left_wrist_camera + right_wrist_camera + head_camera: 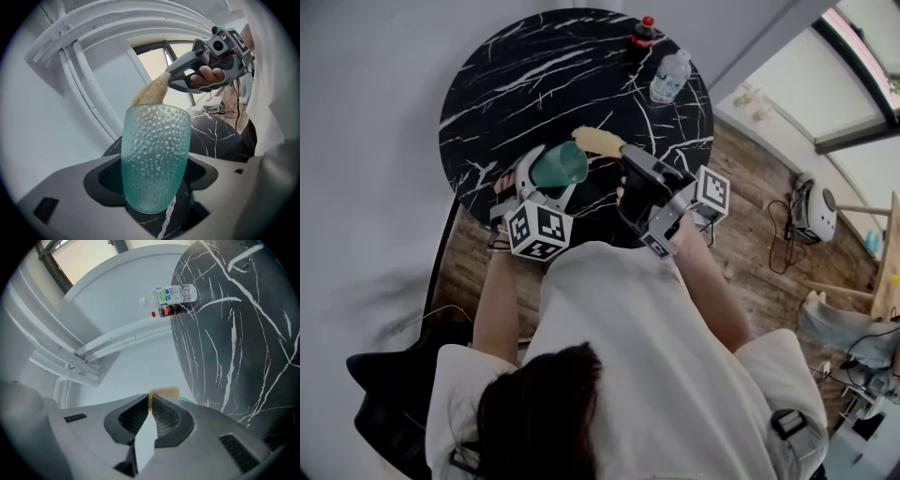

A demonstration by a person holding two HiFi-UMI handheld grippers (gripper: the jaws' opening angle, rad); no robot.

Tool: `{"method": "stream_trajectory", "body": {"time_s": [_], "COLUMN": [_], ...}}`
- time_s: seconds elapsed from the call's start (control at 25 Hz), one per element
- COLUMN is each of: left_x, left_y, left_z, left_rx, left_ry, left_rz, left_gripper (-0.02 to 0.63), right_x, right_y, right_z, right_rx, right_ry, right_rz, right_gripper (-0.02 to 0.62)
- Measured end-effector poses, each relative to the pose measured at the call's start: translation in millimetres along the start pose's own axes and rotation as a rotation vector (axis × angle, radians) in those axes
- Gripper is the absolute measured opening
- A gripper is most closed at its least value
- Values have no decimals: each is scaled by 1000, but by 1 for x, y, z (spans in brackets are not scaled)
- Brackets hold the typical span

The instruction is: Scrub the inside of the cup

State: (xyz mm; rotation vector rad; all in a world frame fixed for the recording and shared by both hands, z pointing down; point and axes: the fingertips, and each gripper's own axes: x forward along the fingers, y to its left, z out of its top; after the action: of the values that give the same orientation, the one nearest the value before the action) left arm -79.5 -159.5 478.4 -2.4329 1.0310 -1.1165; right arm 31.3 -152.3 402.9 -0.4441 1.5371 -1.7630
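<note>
A dimpled teal cup (156,157) stands between the pads of my left gripper (154,180), which is shut on it near the base. From the head view the cup (561,166) lies tilted, mouth toward the right, over the near edge of the table. My right gripper (150,405) is shut on a tan loofah sponge (165,392), only its tip showing past the pads. In the head view the sponge (598,142) sticks out from the right gripper (623,156) just beyond the cup's rim. The left gripper view shows the sponge (152,91) above and behind the cup's mouth.
A round black marble table (534,84) bears a clear water bottle (670,77) and a dark soda bottle with a red cap (644,33) at its far edge. Wooden floor (750,272) lies to the right, with cables and gear on it.
</note>
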Motion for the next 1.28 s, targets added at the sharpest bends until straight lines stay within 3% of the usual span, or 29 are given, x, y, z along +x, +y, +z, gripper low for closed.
{"method": "stream_trajectory", "body": {"time_s": [0.24, 0.84, 1.16, 1.28], "left_x": [1, 3, 8, 7], "left_y": [-2, -4, -3, -3], "left_z": [-1, -1, 2, 1], "left_rx": [-67, -261, -370, -441], "left_ry": [-12, -62, -89, -98], "left_rz": [-4, -39, -49, -59], "left_gripper": [357, 357, 357, 357], "right_x": [-4, -23, -35, -34], "right_y": [-5, -24, -40, -46], "right_z": [7, 37, 57, 61], "right_rx": [-44, -371, -703, -942], "right_ry": [-13, -25, 12, 53], "right_rz": [-30, -264, -517, -622], "right_gripper": [48, 48, 48, 48]}}
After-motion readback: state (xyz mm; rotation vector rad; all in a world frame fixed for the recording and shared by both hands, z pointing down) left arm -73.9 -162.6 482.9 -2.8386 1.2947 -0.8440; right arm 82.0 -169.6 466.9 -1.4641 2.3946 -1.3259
